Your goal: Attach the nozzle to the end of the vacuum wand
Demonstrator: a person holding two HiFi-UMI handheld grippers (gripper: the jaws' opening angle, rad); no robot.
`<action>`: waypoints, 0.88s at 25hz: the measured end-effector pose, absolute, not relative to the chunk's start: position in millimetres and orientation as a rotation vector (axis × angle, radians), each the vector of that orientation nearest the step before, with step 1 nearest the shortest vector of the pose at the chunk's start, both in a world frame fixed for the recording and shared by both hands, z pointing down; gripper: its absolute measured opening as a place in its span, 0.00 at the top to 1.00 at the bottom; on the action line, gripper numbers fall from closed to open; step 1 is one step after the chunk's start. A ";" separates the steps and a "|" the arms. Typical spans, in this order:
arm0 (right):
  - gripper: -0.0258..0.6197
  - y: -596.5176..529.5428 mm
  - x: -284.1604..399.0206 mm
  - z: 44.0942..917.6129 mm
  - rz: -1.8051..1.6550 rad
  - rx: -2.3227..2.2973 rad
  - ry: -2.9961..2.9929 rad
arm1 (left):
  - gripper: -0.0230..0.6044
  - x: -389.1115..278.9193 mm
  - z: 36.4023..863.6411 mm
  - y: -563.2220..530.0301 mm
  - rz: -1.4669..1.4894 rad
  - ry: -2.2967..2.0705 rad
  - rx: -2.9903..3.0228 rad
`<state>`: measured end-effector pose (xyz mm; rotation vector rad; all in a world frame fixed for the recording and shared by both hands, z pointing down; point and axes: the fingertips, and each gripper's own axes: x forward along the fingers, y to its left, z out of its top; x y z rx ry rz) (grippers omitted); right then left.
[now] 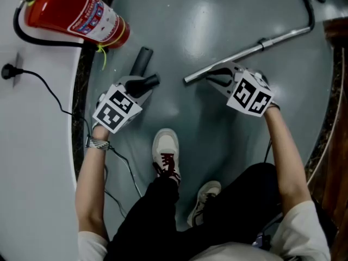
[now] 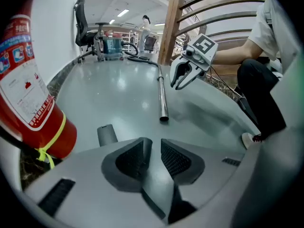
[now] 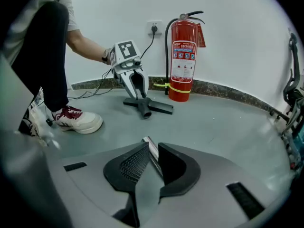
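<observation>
The dark T-shaped nozzle (image 3: 145,106) lies on the grey floor by the fire extinguisher; one wing (image 1: 142,61) and its neck show in the head view. My left gripper (image 1: 138,86) hangs just over it, jaws apart and empty (image 2: 154,144); only a grey end of the nozzle (image 2: 107,134) shows beyond the left jaw. The shiny metal wand (image 1: 250,50) lies on the floor with its free end towards the nozzle. My right gripper (image 1: 215,76) straddles that end, open, with the wand (image 3: 151,148) running between its jaws without a clear squeeze.
A red fire extinguisher (image 1: 73,12) stands against the white wall (image 3: 247,27), left of the nozzle. A black cable (image 1: 49,91) trails from a wall plug. The person's sneakers (image 1: 166,154) stand between the two grippers. A wooden railing (image 2: 173,25) borders the right side.
</observation>
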<state>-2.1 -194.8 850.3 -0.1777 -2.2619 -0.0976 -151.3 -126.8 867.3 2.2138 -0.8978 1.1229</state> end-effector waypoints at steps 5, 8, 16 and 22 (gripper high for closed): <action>0.72 -194.2 0.1 882.4 -0.148 -0.196 -2.158 | 0.74 -149.3 877.7 -120.7 1.193 -0.803 2.218; 0.70 -196.7 3.7 895.2 -0.203 -0.213 -2.101 | 0.71 -145.8 883.3 -117.7 1.220 -0.757 2.227; 0.69 -218.8 9.0 920.3 -0.399 -0.264 -1.912 | 0.67 -147.8 906.7 -123.1 1.336 -0.655 2.187; 0.68 -227.3 14.0 930.1 -0.494 -0.314 -1.792 | 0.65 -147.5 914.7 -125.9 1.456 -0.557 2.168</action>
